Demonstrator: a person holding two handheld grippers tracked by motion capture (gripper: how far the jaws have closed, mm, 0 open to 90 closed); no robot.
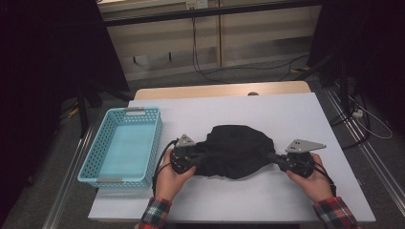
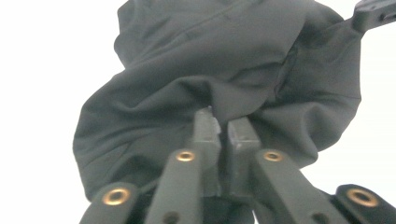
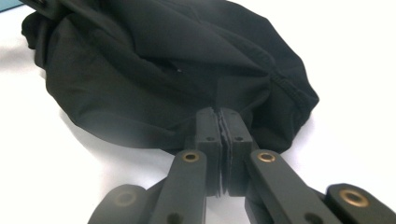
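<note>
White table (image 1: pixel 296 124): one black garment (image 1: pixel 236 150), one blue basket (image 1: pixel 122 145).

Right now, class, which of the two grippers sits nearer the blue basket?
The left gripper, pinching the black cloth's edge beside the blue basket; the right gripper grips the far edge.

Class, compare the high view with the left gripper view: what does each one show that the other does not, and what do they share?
High view alone: the blue basket left of the cloth, both hands, plaid sleeves and the floor behind the table. Left gripper view alone: the close-up of the left gripper with its jaws shut on a fold of cloth. Shared: the black cloth, the white table and the right gripper pinching the cloth's far end.
</note>
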